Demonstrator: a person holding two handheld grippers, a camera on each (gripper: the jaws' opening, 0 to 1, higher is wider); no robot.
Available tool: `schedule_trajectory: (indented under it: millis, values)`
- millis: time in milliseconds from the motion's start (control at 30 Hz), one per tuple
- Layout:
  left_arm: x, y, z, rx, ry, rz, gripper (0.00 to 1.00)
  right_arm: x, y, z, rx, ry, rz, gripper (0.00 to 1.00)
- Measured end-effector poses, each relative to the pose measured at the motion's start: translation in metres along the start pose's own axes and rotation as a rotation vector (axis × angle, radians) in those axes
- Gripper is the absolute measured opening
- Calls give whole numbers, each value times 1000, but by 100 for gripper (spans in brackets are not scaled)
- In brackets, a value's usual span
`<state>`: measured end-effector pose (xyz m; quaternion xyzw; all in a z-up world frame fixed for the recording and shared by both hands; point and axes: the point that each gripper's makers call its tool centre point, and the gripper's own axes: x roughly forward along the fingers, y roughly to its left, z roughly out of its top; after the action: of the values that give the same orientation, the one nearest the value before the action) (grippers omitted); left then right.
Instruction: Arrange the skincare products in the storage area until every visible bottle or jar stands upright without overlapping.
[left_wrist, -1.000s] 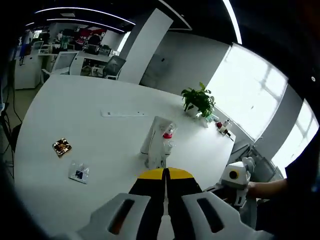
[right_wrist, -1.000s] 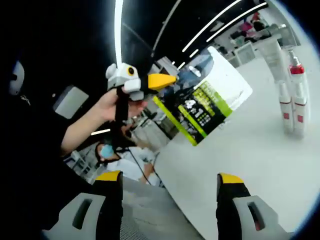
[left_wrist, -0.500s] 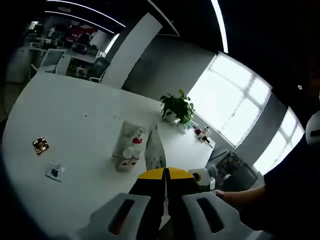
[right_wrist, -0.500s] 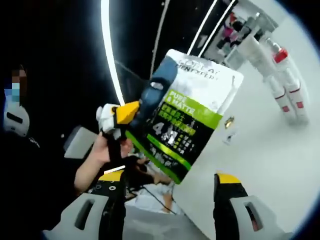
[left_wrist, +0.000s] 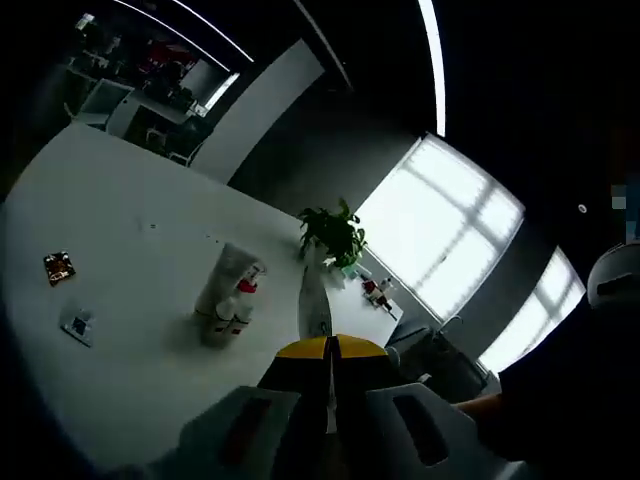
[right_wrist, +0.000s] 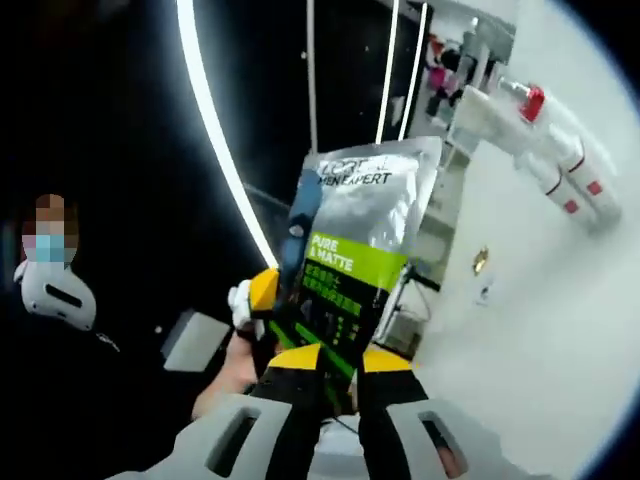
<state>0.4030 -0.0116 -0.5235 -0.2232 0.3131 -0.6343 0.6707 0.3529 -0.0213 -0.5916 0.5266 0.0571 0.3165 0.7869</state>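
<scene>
A silver and green pouch (right_wrist: 352, 250) labelled MEN EXPERT hangs in the air, off the table's edge. My right gripper (right_wrist: 340, 362) is shut on its lower edge. My left gripper (right_wrist: 262, 292) grips its side, held by a person's hand. In the left gripper view the pouch (left_wrist: 312, 305) shows edge-on, rising from the shut yellow tips of my left gripper (left_wrist: 331, 350). On the white table (left_wrist: 130, 250) a white tube (left_wrist: 222, 277) stands next to red-capped white bottles (left_wrist: 242, 303). The same red-capped bottles (right_wrist: 560, 150) and tube (right_wrist: 482, 110) show far off in the right gripper view.
A potted plant (left_wrist: 330, 230) and small bottles (left_wrist: 375, 290) sit at the table's far edge by the windows. Two small flat packets (left_wrist: 58, 267) (left_wrist: 78, 325) lie to the left on the table. A person in a mask sits behind.
My right gripper, open before, has shut on the pouch's lower edge. The pouch has swung upright and nearer in the right gripper view. Both cameras have shifted.
</scene>
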Motion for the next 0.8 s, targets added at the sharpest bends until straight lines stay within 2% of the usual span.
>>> schedule_trajectory:
  millis: [67,200,333,433,500,533,633,800]
  values:
    - [-3,5,1,2,-11,17,0,-1,1,2,-9,-6,-5,0]
    - [-8,7,3,-14,-31,12,0,-3,15,7,-24,-21,33,0]
    - [-9,2,3,-7,-46,-17,1,-6,28,9,-93,21,46,0]
    - [-11,-6,0,-15,-61,-73,1,-11,31,13,-200,85,18,0]
    - [-12,-5,-6,4,-53,-66,2,-12,36,15,-251,139,0,0]
    - [-12,-4,-14,8,-23,-65,3,-13,37,16,-282,163,-9,0]
    - [-11,-6,-25,-5,3,-76,12,-13,38,17,-335,218,-34,0]
    - [-13,-2,-32,-45,-15,-72,14,-12,39,15,-389,260,-40,0]
